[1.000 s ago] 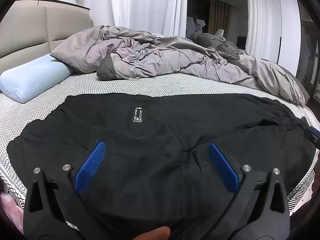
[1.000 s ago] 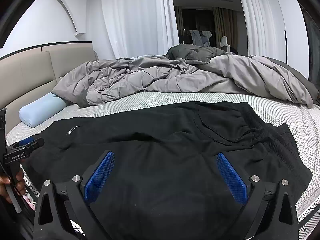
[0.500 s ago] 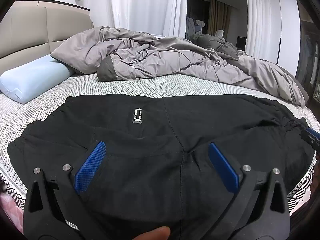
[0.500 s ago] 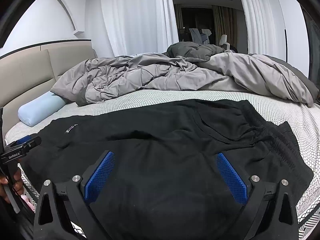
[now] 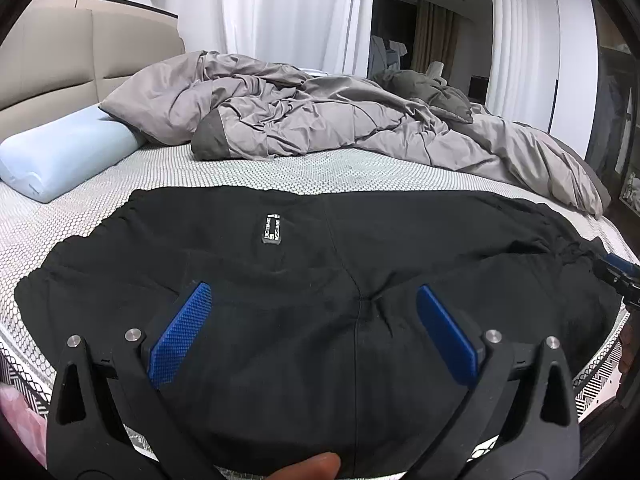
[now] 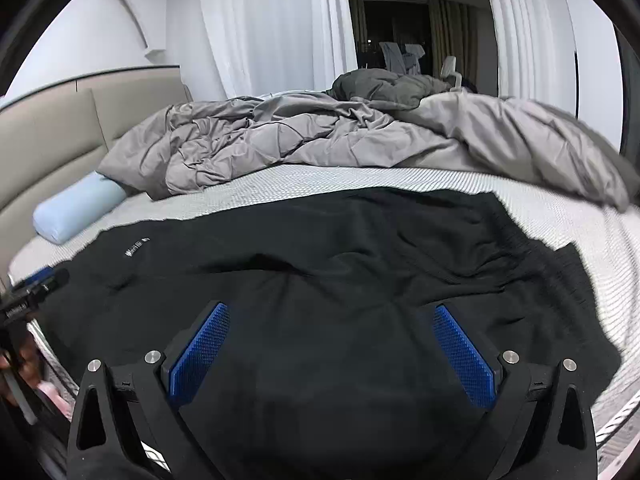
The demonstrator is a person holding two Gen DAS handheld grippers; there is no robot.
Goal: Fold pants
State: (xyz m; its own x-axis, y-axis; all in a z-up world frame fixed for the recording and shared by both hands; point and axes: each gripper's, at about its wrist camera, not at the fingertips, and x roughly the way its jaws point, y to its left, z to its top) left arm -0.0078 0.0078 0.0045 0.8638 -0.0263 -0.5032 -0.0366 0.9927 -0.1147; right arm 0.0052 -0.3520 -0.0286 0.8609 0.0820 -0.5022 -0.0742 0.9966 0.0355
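Black pants (image 5: pixel 320 300) lie spread flat across the near part of the bed (image 5: pixel 280 168), on the white dotted mattress cover, filling most of both views. Left gripper (image 5: pixel 314 334) hovers over the middle of the pants, fingers wide apart, nothing between the blue pads (image 5: pixel 180 336); whether the tips touch the fabric can't be told. Right gripper (image 6: pixel 332 354) sits over the pants further along, its fingers also spread wide and holding nothing (same doubt on contact). A small white label (image 5: pixel 272 230) shows on the pants near the centre seam; its print is too small to read, and in the right view it is only a pale smear (image 6: pixel 136 246). Near edge of the pants is cut off behind the gripper bodies in both views. A fingertip (image 5: pixel 312 468) pokes in at the bottom of the left view, rest of the hand hidden. Right gripper appears only as a sliver (image 5: pixel 618 276) at the right edge of the left view; left gripper likewise at the left edge (image 6: pixel 32 292) of the right view, blurry. Behind the pants: rumpled grey duvet (image 5: pixel 340 120), light blue pillow (image 5: pixel 60 152) against the beige headboard (image 5: pixel 60 60), white curtains (image 5: pixel 288 12). Dark room beyond the curtains is hard to make out
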